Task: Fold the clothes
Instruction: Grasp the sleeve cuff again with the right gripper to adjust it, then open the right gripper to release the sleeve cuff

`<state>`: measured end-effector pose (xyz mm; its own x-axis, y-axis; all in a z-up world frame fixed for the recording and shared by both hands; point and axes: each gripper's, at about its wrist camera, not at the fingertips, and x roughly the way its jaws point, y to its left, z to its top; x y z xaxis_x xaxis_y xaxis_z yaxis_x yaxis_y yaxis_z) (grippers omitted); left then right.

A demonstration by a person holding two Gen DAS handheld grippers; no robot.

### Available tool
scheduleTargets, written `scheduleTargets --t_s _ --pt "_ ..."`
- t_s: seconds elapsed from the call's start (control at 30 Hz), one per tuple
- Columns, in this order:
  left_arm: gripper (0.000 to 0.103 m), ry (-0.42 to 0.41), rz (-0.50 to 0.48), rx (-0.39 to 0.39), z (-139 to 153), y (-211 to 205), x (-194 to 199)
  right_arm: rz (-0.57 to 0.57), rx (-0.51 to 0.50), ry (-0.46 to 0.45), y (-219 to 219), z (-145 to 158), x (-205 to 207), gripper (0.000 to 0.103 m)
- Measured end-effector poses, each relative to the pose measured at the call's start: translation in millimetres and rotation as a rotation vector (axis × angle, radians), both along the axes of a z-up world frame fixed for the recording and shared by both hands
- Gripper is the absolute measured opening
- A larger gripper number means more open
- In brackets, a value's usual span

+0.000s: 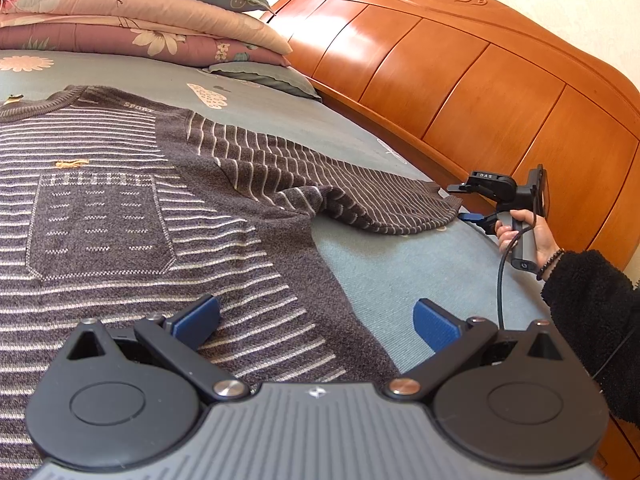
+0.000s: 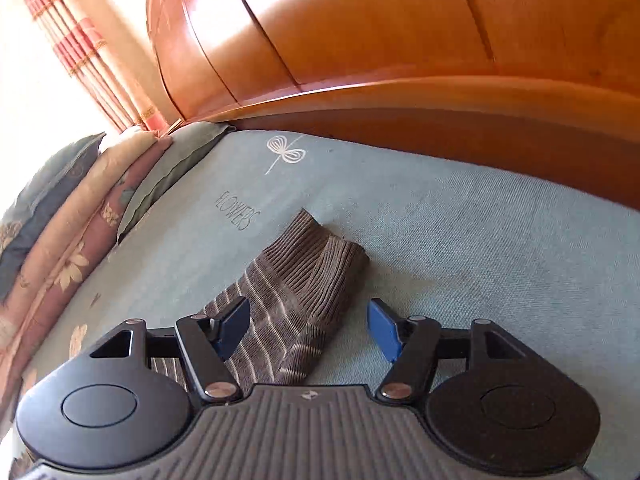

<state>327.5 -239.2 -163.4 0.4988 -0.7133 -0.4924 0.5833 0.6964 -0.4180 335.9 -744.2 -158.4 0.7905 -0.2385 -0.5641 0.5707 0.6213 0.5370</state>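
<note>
Nearest in the left wrist view is the left tool (image 1: 316, 320), its blue pads spread wide with nothing between them; one pad hangs over the hem of the grey knitted sweater with thin pale stripes (image 1: 120, 208), the other over the blue-green bedsheet (image 1: 400, 264). Only this view shows the sweater's whole front: it lies flat on the bed, chest pocket up, collar toward the stack of folded floral quilts and pillows (image 1: 140, 20), one sleeve (image 1: 360, 200) stretched out toward the curved orange wooden headboard (image 1: 460, 80). Past the cuff a hand (image 1: 528, 232) in a black fleecy sleeve holds the right tool (image 1: 466, 202) by its handle, just off the cuff's end; how far apart its pads stand is hard to tell from here.

From the right wrist view that becomes plain: the right tool (image 2: 308, 328) stands well open, gripping nothing, with the ribbed cuff (image 2: 316, 256) lying slack on the sheet ahead of and partly between its blue pads, touching neither. Only here do you see the word FLOWERS (image 2: 238, 214) printed on the sheet and a striped red and cream curtain (image 2: 80, 40) beside the headboard.
</note>
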Motion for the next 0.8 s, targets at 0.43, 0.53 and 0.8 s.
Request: scheduleTargets --t_s 0.43,0.53,0.8 --pt "0.102 0.001 0.000 -0.005 -0.5 0.9 0.6 -0.121 -0.119 0.049 -11.6 -9.7 0.1 0.006" --pt "0.102 0.003 0.000 -0.008 -0.9 1.1 1.1 -0.134 -0.133 0.060 -9.5 -8.0 -0.5 0.006" --pt "0.102 0.011 0.000 -0.027 -2.5 2.8 3.2 -0.022 -0.263 0.087 29.6 35.9 5.8 0.023"
